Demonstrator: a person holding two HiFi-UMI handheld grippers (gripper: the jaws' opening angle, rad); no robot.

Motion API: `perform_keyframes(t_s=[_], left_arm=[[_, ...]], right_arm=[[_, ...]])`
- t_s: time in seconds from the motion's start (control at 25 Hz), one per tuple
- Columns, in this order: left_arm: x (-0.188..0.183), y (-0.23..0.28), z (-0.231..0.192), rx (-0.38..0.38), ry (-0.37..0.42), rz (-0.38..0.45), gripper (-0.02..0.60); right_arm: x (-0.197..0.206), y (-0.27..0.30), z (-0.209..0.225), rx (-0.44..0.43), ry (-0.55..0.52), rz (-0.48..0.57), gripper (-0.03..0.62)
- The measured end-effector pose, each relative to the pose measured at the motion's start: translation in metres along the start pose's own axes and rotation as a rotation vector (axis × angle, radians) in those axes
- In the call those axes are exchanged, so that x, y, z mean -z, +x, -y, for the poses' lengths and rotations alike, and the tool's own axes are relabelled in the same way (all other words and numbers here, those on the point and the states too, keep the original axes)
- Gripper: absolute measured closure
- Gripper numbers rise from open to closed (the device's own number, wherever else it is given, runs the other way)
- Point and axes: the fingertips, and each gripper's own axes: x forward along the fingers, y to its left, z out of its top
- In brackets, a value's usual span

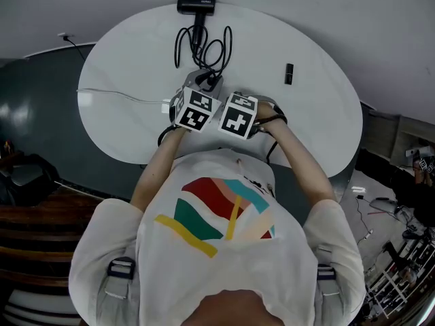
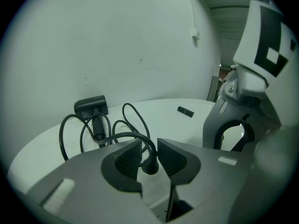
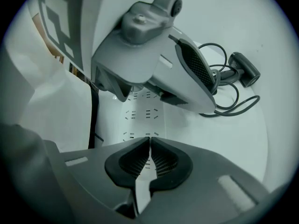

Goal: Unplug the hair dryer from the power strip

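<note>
The black hair dryer lay at the white oval table's far edge, its black plug between your left gripper's spread jaws. You did best to pinch the plug body, pulling straight (right gripper, jaws pressed together, over the white power strip).

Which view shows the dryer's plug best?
Left gripper view: the plug sits between its jaws, cord rising from it. Head view hides it under the marker cubes; in the right gripper view the left gripper blocks it.
</note>
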Motion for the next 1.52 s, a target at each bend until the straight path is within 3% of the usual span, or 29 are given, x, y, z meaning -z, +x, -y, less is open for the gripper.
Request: perform_keyframes(t_s=[0.24, 0.72, 1.04, 1.24, 1.28, 1.48, 1.52], left_arm=[[0.007, 0.0, -0.008, -0.004, -0.029, -0.024, 0.42], [0.019, -0.018, -0.004, 0.006, -0.027, -0.054, 0.344], [0.042, -0.04, -0.019, -0.044, -0.122, -0.065, 0.321], [0.037, -0.062, -0.031, -0.097, -0.164, -0.002, 0.321], [0.032, -0.068, -0.035, -0.115, -0.177, 0.026, 0.337], [0.004, -0.093, -0.064, -0.249, -0.205, 0.17, 0.568], [-0.001, -0.097, -0.068, -0.268, -0.202, 0.196, 0.58]], right_arm=[[0.0, 0.001, 0.0, 0.009, -0.005, -0.001, 0.566], [-0.001, 0.001, -0.001, 0.017, -0.006, -0.005, 0.566], [-0.002, 0.001, -0.001, 0.029, -0.007, -0.002, 0.566], [-0.001, -0.001, -0.001, 0.04, -0.01, -0.003, 0.566], [-0.001, -0.001, -0.001, 0.042, -0.012, -0.004, 0.566], [-0.001, 0.0, -0.002, 0.048, -0.034, -0.002, 0.566], [-0.001, 0.0, -0.002, 0.05, -0.037, 0.0, 0.566]])
